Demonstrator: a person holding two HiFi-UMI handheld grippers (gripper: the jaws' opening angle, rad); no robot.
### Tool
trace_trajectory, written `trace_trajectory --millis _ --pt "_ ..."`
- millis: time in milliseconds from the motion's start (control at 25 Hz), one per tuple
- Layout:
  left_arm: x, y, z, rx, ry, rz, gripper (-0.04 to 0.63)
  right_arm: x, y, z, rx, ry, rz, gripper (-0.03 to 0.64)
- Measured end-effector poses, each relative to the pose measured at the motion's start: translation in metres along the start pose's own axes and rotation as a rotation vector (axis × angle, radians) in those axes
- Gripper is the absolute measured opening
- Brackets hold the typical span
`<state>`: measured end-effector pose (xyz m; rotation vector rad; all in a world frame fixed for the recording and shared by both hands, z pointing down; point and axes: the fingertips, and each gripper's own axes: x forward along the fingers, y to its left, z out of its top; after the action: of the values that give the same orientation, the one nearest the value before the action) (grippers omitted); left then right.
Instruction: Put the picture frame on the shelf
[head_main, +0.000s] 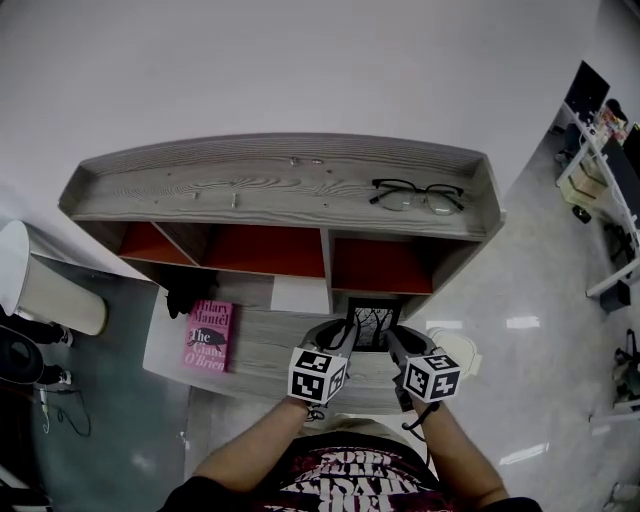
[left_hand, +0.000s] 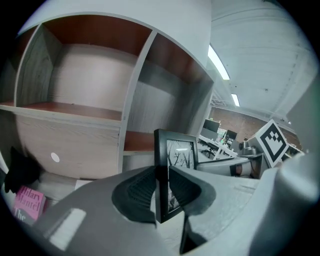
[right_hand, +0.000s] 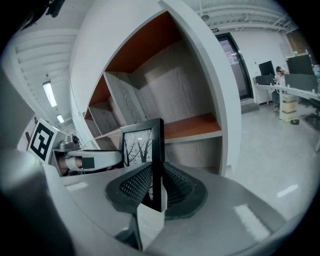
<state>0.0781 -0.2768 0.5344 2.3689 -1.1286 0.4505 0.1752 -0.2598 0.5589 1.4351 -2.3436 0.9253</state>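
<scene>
A small black picture frame (head_main: 372, 326) with a bare-tree print is held upright between both grippers, in front of the shelf unit's right lower compartment (head_main: 380, 266). My left gripper (head_main: 338, 342) is shut on the frame's left edge (left_hand: 161, 175). My right gripper (head_main: 398, 345) is shut on its right edge (right_hand: 157, 165). The shelf unit (head_main: 280, 185) is grey wood with red-orange compartment floors (right_hand: 192, 126). In the left gripper view the frame (left_hand: 176, 155) stands just before the right compartment.
Black glasses (head_main: 418, 195) lie on the shelf's top at the right. A pink book (head_main: 209, 335) lies on the desk surface at the left, next to a dark object (head_main: 185, 298). A white cylinder (head_main: 40, 285) stands at far left. Office desks (head_main: 600, 150) are at far right.
</scene>
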Motion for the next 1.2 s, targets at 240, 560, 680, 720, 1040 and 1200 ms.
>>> trace_trajectory --millis 240,560,680,720,1040,1200 --pt "0.009 -0.005 0.023 0.038 -0.025 -0.001 0.086 -0.001 -0.010 0.027 -0.016 -0.042 -0.009 0.095" --pt "0.027 -0.001 0.055 0.074 -0.060 0.017 0.086 0.004 -0.020 0.058 -0.024 -0.081 -0.004 0.094" --pt "0.034 0.001 0.065 0.084 -0.069 0.020 0.086 0.008 -0.024 0.070 -0.027 -0.095 -0.006 0.095" --pt "0.035 0.002 0.068 0.085 -0.074 0.022 0.086 0.009 -0.025 0.073 -0.028 -0.099 -0.006 0.095" --pt "0.049 0.008 0.092 0.113 -0.112 0.078 0.086 0.019 -0.034 0.095 -0.017 -0.135 -0.012 0.095" --pt "0.058 0.011 0.099 0.170 -0.135 0.140 0.086 0.025 -0.040 0.102 -0.006 -0.144 -0.019 0.095"
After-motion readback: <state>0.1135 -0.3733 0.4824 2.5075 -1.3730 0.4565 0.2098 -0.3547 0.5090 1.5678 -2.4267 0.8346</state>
